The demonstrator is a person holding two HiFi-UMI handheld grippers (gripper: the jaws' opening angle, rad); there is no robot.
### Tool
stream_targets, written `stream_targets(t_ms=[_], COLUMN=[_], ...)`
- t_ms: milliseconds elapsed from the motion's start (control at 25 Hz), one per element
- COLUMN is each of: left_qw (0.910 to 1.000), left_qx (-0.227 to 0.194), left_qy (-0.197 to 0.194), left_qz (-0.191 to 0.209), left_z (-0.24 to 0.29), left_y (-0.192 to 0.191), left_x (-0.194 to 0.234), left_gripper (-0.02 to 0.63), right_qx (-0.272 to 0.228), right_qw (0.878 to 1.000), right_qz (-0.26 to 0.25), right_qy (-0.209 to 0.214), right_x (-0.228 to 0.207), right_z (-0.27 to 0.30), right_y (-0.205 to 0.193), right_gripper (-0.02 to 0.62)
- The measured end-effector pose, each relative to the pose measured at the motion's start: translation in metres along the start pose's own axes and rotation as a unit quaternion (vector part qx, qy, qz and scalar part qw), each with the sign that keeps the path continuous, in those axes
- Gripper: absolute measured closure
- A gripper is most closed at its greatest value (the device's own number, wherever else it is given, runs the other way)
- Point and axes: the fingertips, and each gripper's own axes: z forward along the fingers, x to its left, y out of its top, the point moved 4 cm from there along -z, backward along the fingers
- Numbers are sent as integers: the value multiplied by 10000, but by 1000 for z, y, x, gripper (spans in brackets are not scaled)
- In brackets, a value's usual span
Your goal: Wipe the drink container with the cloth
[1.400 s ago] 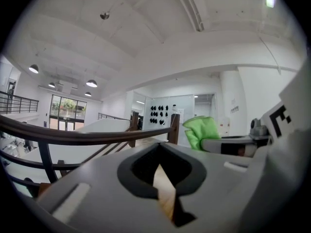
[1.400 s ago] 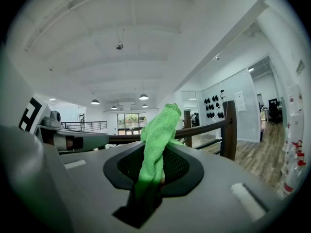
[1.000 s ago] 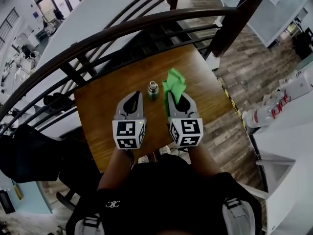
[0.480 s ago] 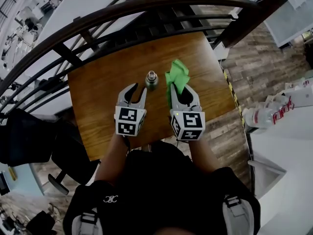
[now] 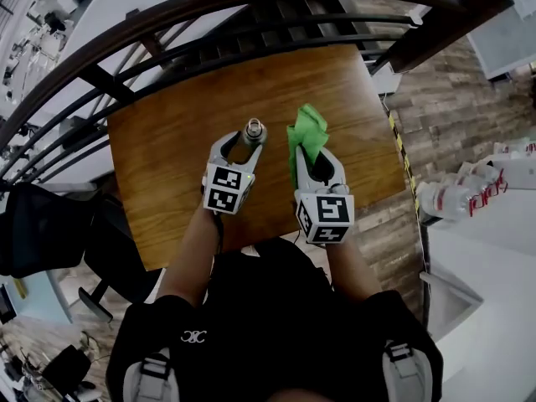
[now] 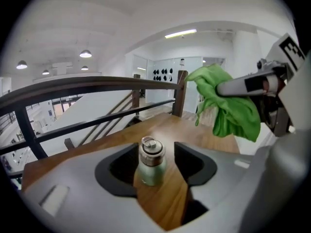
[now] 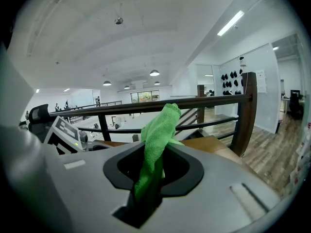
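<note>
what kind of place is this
Probably a mezzanine or landing in an office-like building: a wooden table by a dark railing, a stairway beyond it, and a big hall with ceiling lamps.

The steel-capped green bottle (image 5: 253, 132) stands upright on the table (image 5: 167, 162), the crumpled green cloth (image 5: 307, 136) held up beside it.

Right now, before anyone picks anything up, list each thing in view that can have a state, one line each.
drink bottle: upright on the table, cap on, not gripped.
green cloth: bunched, clamped, held off the table.
left gripper: open; its jaws have just been opening, with the drink bottle standing between them.
right gripper: shut on the green cloth.
</note>
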Motion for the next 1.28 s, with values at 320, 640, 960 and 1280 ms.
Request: stream_targets(t_ms=[320,640,960,1280], left_qw=[9996,9996,9986,9949], left_qx=[251,117,106,-36], left_qy=[36,183,-76,-223], left_qz=[108,202,512,980], left_z=[36,53,37,15], left_y=[-14,-20,-31,-49], left_x=[5,5,5,-2], left_gripper=[327,328,311,311], right_qx=[264,496,783,982], right_qw=[9993,9963,9897,9669], right_qz=[183,472,729,484], right_qy=[198,512,957,2304], right_x=[-15,-22,-12,36], right_z=[13,25,41,67], right_y=[-16,-28,-37,-38], right_gripper=[523,522,523,522])
